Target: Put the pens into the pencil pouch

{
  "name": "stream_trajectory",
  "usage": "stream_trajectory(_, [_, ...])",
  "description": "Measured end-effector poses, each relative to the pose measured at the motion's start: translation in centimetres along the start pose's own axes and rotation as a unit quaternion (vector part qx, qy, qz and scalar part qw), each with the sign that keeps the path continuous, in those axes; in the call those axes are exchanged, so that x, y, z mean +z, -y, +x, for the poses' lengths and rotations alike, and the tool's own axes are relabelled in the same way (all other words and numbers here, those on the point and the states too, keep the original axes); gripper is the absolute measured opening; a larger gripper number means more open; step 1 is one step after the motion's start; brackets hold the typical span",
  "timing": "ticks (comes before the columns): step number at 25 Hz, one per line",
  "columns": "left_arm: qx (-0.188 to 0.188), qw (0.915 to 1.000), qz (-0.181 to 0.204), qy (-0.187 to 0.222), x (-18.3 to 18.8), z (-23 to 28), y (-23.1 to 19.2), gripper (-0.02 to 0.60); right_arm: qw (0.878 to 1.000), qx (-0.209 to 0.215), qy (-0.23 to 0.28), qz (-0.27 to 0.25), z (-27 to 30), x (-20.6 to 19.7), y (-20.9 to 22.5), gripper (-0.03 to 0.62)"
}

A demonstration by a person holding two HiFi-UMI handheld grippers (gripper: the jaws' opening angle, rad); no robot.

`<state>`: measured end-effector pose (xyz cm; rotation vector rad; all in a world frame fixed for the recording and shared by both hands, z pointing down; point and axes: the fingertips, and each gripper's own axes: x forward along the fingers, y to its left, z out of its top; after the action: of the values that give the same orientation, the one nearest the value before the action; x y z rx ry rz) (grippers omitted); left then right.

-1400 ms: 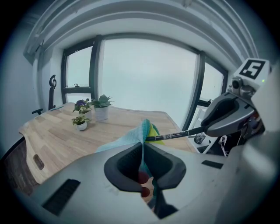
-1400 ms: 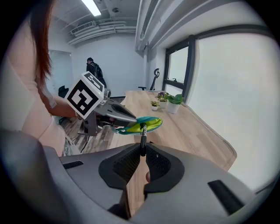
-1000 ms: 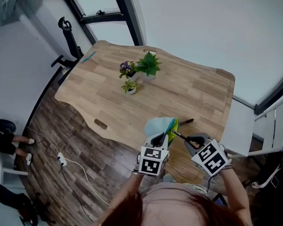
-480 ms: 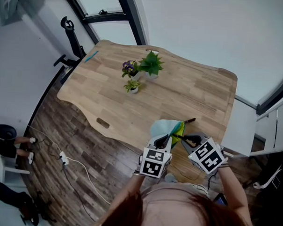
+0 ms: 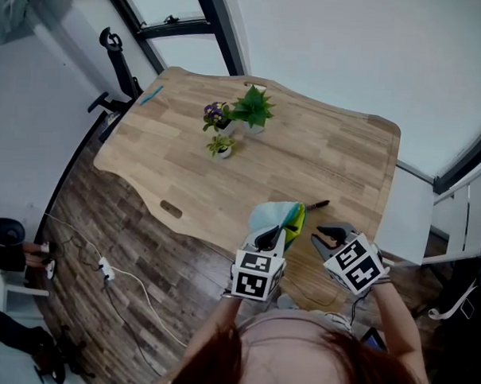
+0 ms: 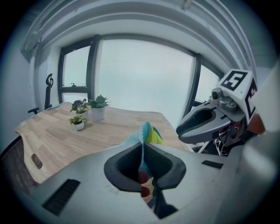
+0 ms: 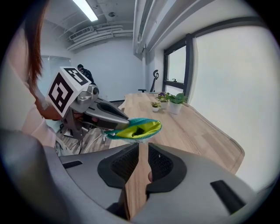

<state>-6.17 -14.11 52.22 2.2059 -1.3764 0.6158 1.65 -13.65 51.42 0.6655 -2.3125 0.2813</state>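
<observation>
One dark pen [image 7: 138, 130] inside open pouch [image 7: 122, 132]

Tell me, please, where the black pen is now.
In the head view, the pen lies on the table just right of the pouch, ahead of the right gripper.

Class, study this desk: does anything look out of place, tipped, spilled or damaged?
Nothing is spilled or damaged. Two things lie loose: a black pen on the table just beyond the pouch, and a teal pen-like item at the far left corner, close to the edge. The potted plants stand upright.
</observation>
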Motion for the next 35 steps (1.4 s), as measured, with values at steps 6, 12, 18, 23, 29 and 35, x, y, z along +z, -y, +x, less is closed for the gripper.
stream_trajectory(6, [0.014, 0.9995, -0.025, 0.008, 0.3, 0.0, -1.6, 0.014, 0.999, -0.016, -0.029, -0.031, 0.5, -1.6, 1.6, 0.055])
stream_trajectory(12, [0.024, 0.9984, -0.049, 0.011, 0.3, 0.5, -2.6, 0.014, 0.993, -0.055, -0.057, -0.09, 1.4, -2.9, 4.1, 0.055])
stream_trajectory(18, [0.029, 0.9976, -0.062, 0.011, 0.5, 1.2, -3.3, 0.014, 0.988, -0.069, -0.07, -0.118, 3.1, -3.7, 6.1, 0.061])
stream_trajectory(23, [0.027, 0.9974, -0.067, 0.008, 0.6, 2.1, -3.6, 0.014, 0.987, -0.069, -0.078, -0.122, 4.6, -4.2, 7.5, 0.067])
stream_trajectory(29, [0.024, 0.9976, -0.065, -0.001, 0.3, 3.1, -4.0, 0.014, 0.986, -0.059, -0.093, -0.129, 6.4, -4.8, 8.2, 0.08])
stream_trajectory(35, [0.021, 0.9972, -0.071, -0.014, -0.3, 3.7, -4.3, 0.014, 0.983, -0.049, -0.11, -0.137, 8.3, -5.7, 9.0, 0.084])
